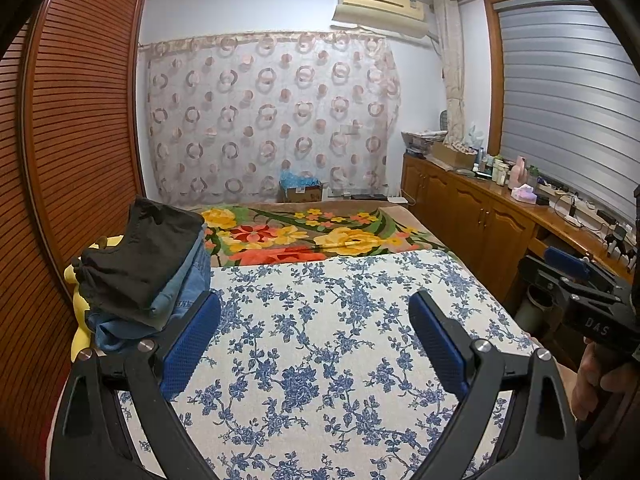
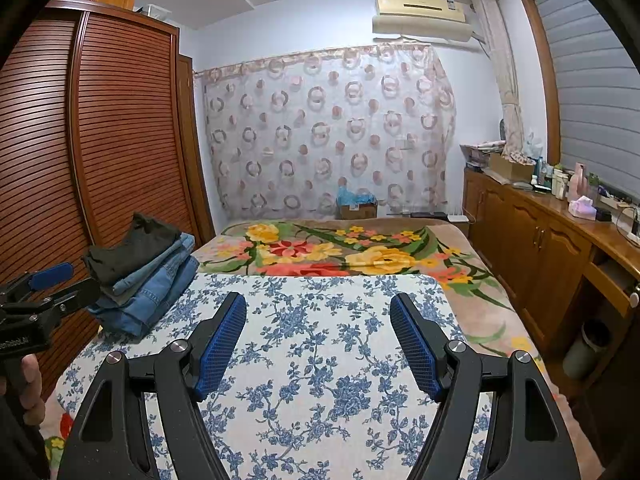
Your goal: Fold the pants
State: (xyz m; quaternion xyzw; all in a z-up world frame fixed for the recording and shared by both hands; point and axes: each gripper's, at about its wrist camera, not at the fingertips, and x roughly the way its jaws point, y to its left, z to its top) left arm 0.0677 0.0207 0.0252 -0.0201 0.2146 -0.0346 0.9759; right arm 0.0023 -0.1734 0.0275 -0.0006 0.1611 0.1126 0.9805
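Both claws, the left gripper (image 1: 314, 340) and right gripper (image 2: 318, 344), are held apart and empty over the blue-flowered cloth (image 1: 320, 320), presumably kept as folding surface. Folded pants (image 1: 148, 268) are stacked at ten o'clock, apparently set aside.

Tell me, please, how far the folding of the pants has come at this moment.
Done: a stack of folded pants, dark pair on top of jeans, sits at the left edge of the blue-flowered cloth. In hand: nothing; the left hand-held gripper and right hand-held gripper are both open and empty. Left: no unfolded pants are visible.
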